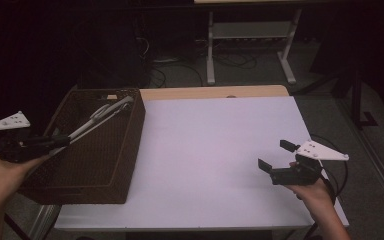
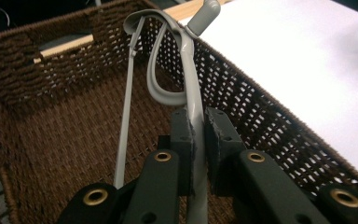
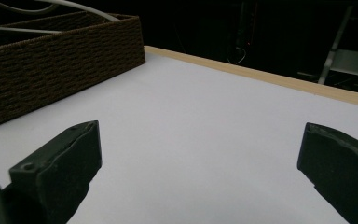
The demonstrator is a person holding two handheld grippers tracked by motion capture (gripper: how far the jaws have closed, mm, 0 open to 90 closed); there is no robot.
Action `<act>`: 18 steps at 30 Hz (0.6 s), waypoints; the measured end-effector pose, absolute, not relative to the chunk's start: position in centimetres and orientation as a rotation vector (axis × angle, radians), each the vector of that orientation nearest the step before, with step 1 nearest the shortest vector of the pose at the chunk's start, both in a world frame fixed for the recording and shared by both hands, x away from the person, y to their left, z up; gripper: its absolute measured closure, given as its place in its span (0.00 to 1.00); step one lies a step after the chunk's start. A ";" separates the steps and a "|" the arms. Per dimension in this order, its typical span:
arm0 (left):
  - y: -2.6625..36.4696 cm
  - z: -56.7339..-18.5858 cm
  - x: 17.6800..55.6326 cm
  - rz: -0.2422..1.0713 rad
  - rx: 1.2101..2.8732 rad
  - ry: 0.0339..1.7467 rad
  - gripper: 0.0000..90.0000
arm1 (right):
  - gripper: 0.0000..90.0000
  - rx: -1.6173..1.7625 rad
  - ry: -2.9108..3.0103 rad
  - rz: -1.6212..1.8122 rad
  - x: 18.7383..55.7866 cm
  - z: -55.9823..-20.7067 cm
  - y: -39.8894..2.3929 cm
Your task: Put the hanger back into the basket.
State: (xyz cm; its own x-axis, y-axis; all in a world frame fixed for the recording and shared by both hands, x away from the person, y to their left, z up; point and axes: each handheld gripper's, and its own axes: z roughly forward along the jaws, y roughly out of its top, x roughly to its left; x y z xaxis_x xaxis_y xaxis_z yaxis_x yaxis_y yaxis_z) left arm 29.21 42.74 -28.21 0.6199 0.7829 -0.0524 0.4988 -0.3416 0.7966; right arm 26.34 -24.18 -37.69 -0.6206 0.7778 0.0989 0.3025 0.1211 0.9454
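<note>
L gripper (image 2: 196,140): jaws clamped on the grey handle of a long grey tool (image 2: 189,84), looks like tongs or a hanger-type thing w/ a looped band, can't tell exactly which. In the high view the L gripper (image 1: 62,141) sits at the basket's near-left edge, held roughly level and aimed toward the far right corner; L hand (image 1: 5,172) wraps its body from below, forearm coming up from the bottom-left. The tool (image 1: 100,119) runs diagonally from the jaws up across the brown wicker basket (image 1: 125,150), its far end near the far-right rim.

L gripper view adds: pads pressing both sides of the flat handle, a thin second rod running alongside on the left, grey rounded tip poking over the basket rim (image 2: 261,112), woven floor of the basket below the tool.

R gripper (image 1: 277,155): jaws wide apart, nothing between them, hovering over the near-right part of the white tabletop (image 1: 215,145). R hand (image 1: 312,192) grips it from behind, forearm entering bottom-right; points left and away, toward the basket.

R gripper view (image 3: 200,154): the two black jaws far apart, bare tabletop (image 3: 200,107) between, basket side wall (image 3: 60,60) at top left w/ grey tool bits (image 3: 74,7) above its rim, wood edge strip at the far side.
</note>
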 end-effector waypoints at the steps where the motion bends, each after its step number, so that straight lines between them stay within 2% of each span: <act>1: 42.8 -28.4 29.4 0.430 2.020 1.011 0.92 | 0.00 1.043 1.982 1.509 26.4 -37.7 -24.2; 18: 42.6 -30.9 31.0 0.334 2.081 1.013 0.91 | 0.00 1.042 1.976 1.509 26.4 -37.6 -24.3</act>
State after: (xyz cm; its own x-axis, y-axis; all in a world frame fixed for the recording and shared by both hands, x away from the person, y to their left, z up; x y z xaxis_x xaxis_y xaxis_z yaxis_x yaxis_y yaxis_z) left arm 31.02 42.56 -30.92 0.6473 0.7562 -0.0960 0.5506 -0.3768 0.7449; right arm 26.41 -24.31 -37.62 -0.6178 0.7804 0.0958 0.2978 0.1194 0.9471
